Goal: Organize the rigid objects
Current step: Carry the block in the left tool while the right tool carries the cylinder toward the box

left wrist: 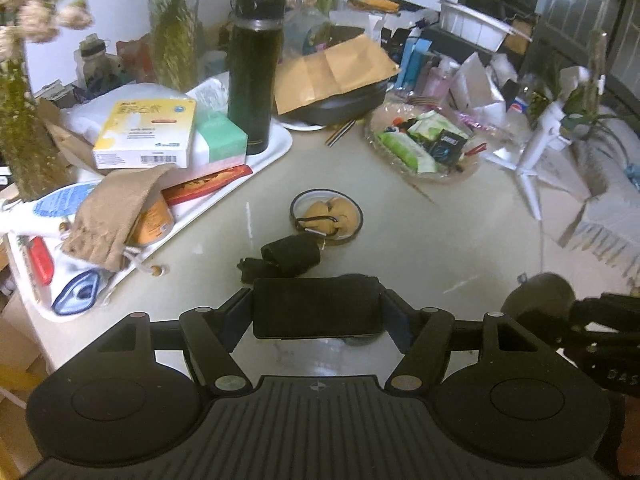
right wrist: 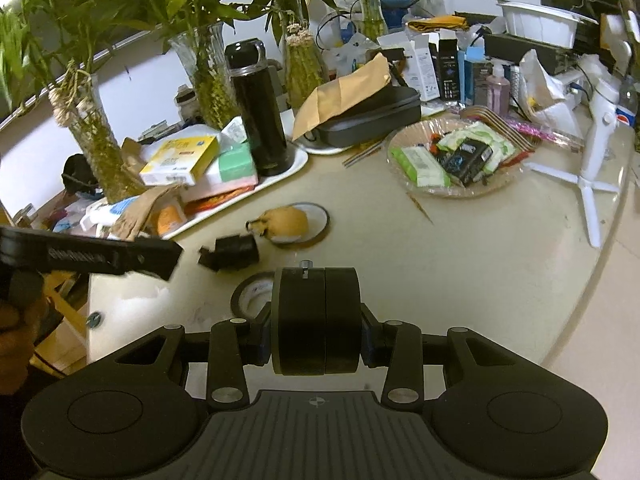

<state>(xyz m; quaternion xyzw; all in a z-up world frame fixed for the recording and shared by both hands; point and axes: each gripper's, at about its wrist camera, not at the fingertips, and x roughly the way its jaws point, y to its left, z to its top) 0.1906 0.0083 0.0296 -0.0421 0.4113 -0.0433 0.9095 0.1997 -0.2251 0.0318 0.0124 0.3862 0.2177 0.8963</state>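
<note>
The black rectangular case (left wrist: 316, 307) sits crosswise in the left claw (left wrist: 316, 312), whose two fingers are clamped on its short ends, lifted above the pale table (left wrist: 400, 240). Off to the left of that claw lies a white tray (left wrist: 276, 152) crowded with a yellow box (left wrist: 146, 134), a tan cloth pouch (left wrist: 116, 216) and an upright black flask (left wrist: 254, 76). Straight ahead of the left claw, on the table, rests a small black bundle (left wrist: 286, 260), and just beyond it a round dish (left wrist: 326, 216) holding a tan lump. Further ahead and to the right stands a glass bowl (left wrist: 424, 144) full of green packets, with a white tripod stand (left wrist: 536, 160) to its right. The right claw (right wrist: 316, 322) is closed on a thick black disc (right wrist: 316, 320), gripped on its flat faces and held edge-up. Just beyond this claw and slightly to its left, a roll of black tape (right wrist: 254, 294) lies flat on the table. From the right wrist view the left claw's black case shows at the far left, raised off the table, a hand (right wrist: 16, 328) below it.
</note>
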